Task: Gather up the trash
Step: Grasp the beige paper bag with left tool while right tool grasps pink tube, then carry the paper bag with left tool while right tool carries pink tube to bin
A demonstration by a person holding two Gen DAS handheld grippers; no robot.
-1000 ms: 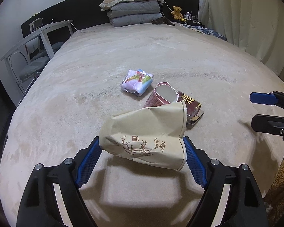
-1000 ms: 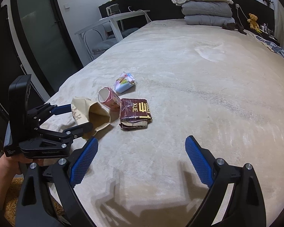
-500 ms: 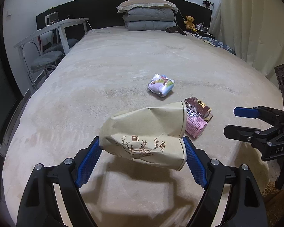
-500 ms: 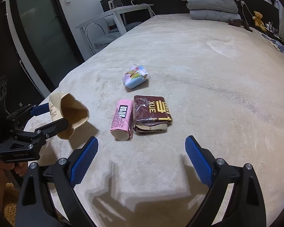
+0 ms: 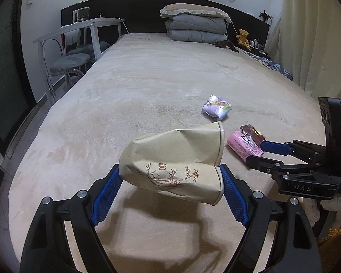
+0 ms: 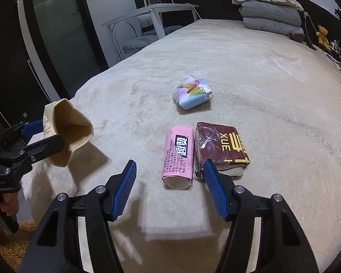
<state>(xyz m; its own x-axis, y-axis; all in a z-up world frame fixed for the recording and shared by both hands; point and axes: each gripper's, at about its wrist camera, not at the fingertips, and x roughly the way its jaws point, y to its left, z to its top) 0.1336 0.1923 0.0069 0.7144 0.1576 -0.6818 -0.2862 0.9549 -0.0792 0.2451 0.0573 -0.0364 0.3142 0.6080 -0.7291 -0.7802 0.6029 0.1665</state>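
Our left gripper [image 5: 170,188] clamps the crushed paper cup [image 5: 175,159] above the bed [image 6: 250,68]. Our right gripper [image 6: 170,182], fingers apart and just closing, straddles the pink tube [image 6: 178,157]; the brown packet [image 6: 222,150] touches it, a pastel packet [image 6: 192,94] beyond.

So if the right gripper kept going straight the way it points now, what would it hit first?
Most likely the pink roll lying on the bed. It sits just ahead of the right gripper, whose jaws have just been closing but don't touch it yet. The brown packet lies close beside the roll; depth is hard to judge.
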